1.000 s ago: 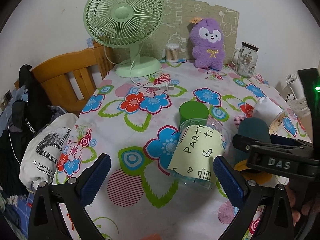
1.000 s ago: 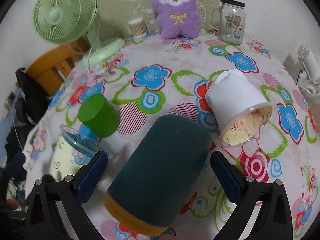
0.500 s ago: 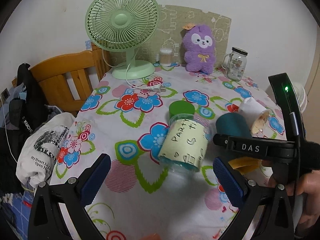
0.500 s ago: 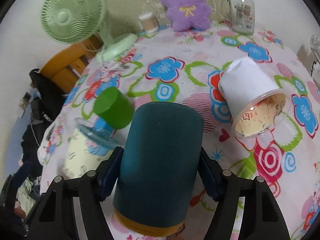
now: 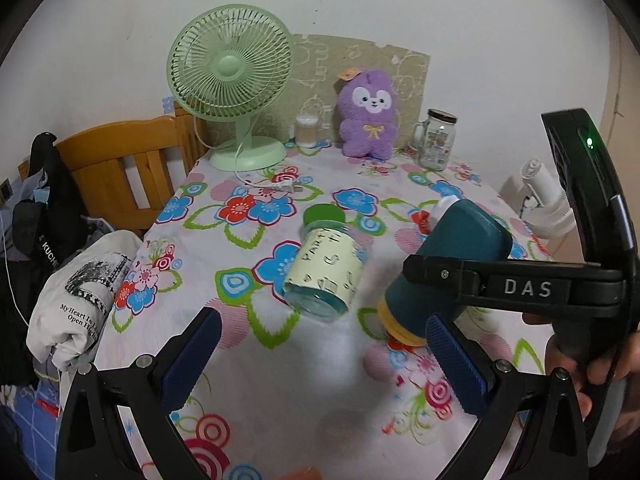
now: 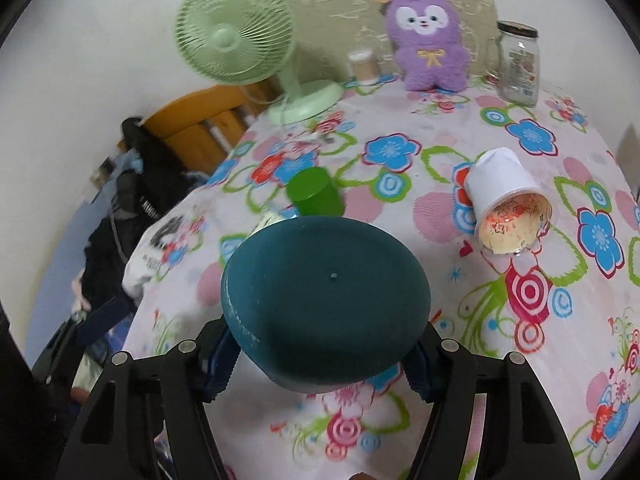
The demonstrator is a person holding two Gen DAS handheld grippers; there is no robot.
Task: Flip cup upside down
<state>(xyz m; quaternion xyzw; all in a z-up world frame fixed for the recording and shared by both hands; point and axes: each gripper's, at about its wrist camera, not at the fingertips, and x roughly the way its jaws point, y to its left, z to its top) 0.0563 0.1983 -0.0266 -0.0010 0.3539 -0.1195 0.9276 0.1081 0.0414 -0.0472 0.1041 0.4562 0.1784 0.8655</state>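
One teal cup (image 6: 326, 300) between right gripper (image 6: 320, 364) jaws

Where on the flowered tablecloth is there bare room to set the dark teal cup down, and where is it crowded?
Bare cloth lies just ahead of the left tongs, near the table's front edge. Another patch runs between the green cylinder and the green desk fan. Crowded: around the dark teal cup in the right tongs, flanked by the pale yellow Party cup and the tipped white paper cup.

- We see a dark teal cup (image 6: 326, 308) with a yellow-orange band at its rim (image 5: 400, 326).
- Our tablecloth (image 5: 280, 360) is pale pink with blue, red and green flowers.
- Far left stands a pale green fan (image 5: 230, 68).
- A purple plush toy (image 5: 370, 114) wears a yellow bow.
- The green-capped cup (image 5: 326, 270) carries a cream label.
- On the right lies a white paper cup (image 6: 506, 200).
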